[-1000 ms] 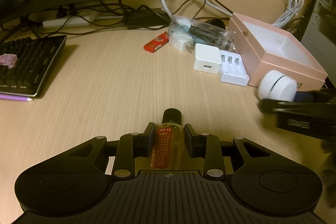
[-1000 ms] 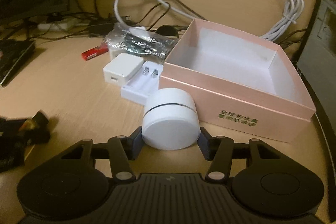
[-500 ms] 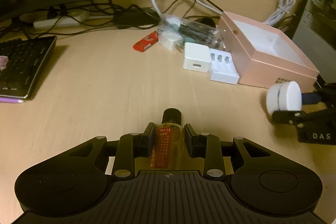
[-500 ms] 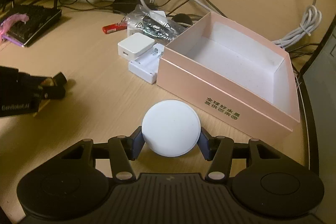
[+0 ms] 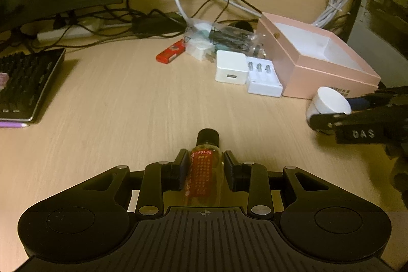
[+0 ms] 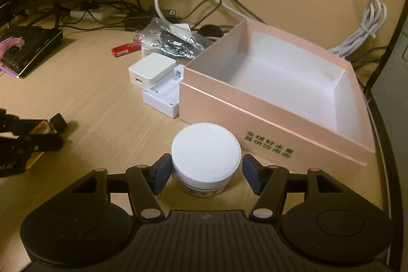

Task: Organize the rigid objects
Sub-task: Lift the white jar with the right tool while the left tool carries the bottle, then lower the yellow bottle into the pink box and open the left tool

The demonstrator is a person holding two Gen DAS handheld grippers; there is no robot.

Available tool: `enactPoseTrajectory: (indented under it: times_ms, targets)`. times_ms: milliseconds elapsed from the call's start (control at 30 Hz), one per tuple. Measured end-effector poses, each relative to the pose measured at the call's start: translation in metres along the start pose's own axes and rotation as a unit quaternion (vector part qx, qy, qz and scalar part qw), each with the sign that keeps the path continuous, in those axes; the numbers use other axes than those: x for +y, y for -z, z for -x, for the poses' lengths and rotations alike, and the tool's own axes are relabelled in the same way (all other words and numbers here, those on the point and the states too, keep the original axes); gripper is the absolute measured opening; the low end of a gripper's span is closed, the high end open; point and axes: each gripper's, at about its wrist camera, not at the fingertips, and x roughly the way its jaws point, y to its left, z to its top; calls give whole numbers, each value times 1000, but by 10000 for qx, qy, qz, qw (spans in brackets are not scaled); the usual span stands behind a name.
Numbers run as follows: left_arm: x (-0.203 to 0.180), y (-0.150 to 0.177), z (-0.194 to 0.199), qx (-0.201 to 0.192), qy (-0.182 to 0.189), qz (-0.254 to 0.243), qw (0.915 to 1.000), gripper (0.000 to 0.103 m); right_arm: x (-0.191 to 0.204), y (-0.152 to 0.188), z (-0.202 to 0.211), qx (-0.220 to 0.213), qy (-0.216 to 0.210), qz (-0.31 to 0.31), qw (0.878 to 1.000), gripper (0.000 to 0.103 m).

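Observation:
My left gripper [image 5: 206, 159] is shut on a small amber bottle [image 5: 204, 171] with a red label and a black cap, held low over the wooden desk. It also shows at the left edge of the right wrist view as the bottle [image 6: 47, 126]. A white round jar [image 6: 206, 148] stands upright on the desk, just in front of the open pink box [image 6: 255, 119]. My right gripper [image 6: 206, 165] straddles the jar. Its jaws are opening, and a gap shows on both sides of the jar. From the left wrist view the jar [image 5: 329, 101] sits beside the box [image 5: 318, 75].
Left of the box lie a white charger [image 6: 151, 69], a white battery case [image 6: 163, 96], a red USB stick [image 6: 125, 50] and a plastic bag of clips [image 6: 173, 41]. A keyboard [image 5: 23, 83] is at far left. A monitor and tangled cables line the back.
The right gripper carried the jar, tipped on its side, to the box's front wall; the jar now stands upright on the desk with the jaws parted from it. The left gripper keeps holding the bottle.

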Motion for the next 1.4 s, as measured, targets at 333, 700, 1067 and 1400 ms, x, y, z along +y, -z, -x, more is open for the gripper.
enactPoseTrajectory:
  times_ms: [333,700,1067,1400]
  targets:
    - [-15,9,8,107,266,-769,9966,32,-7,1,20,-115,82,-131,9998,55]
    - [-60,-96,8,-288,1701,-707,9825,32,-54,30,105,-602,521,-626,9949,55]
    - [-119,-189,-81,-351,1912,-414,9801,33,-79,54,138,-707,1223,-951,9854,55]
    - [-31,-102,-27,-580,1263,218,9901,33,-90,25,117,-671,1171,-869,9870,55]
